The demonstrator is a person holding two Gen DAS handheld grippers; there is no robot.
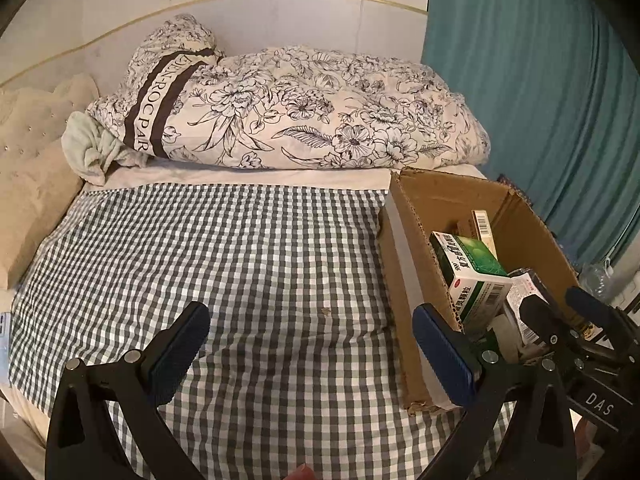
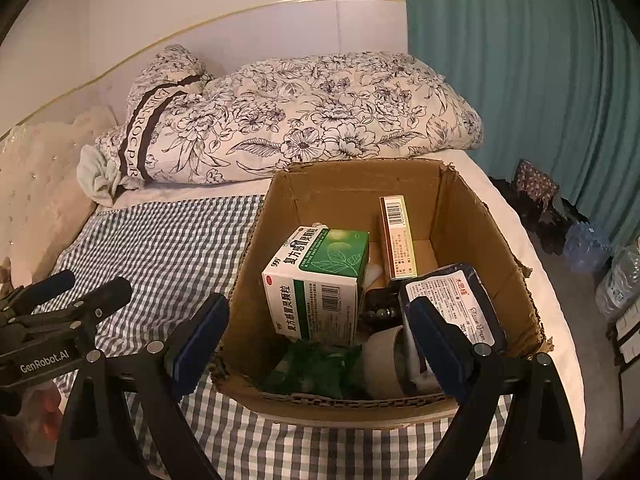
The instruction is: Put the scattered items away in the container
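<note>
One corrugated cardboard box [image 2: 472,216] with ragged, torn rims stands open on the bed, toward its right edge. Inside it, a green-and-white carton [image 2: 320,284] with a barcode sits tilted near the left wall; a slim gold carton [image 2: 397,236] leans upright against the back; a dark, glossy soft pack [image 2: 460,300] rests at the right; a beige tape roll [image 2: 386,360] and crinkled green wrapping [image 2: 316,368] lie at the front.

The right gripper [image 2: 316,344] hangs over the front rim, jaws spread wide and empty, blue ribbed pads [image 2: 200,340] facing inward. The left gripper [image 1: 312,348] sits beside the box over bare cloth, jaws likewise wide, nothing held; its right pad is just beside the box's left wall.

A gingham sheet [image 1: 240,280] in grey and white checks covers the mattress, lightly creased. Behind the box lies a rolled quilt [image 1: 300,112], padded, with line-drawn flowers and a brown lettered band. A tufted beige headboard [image 1: 28,160] stands at left, and pleated teal curtains [image 1: 540,80] hang at right.
</note>
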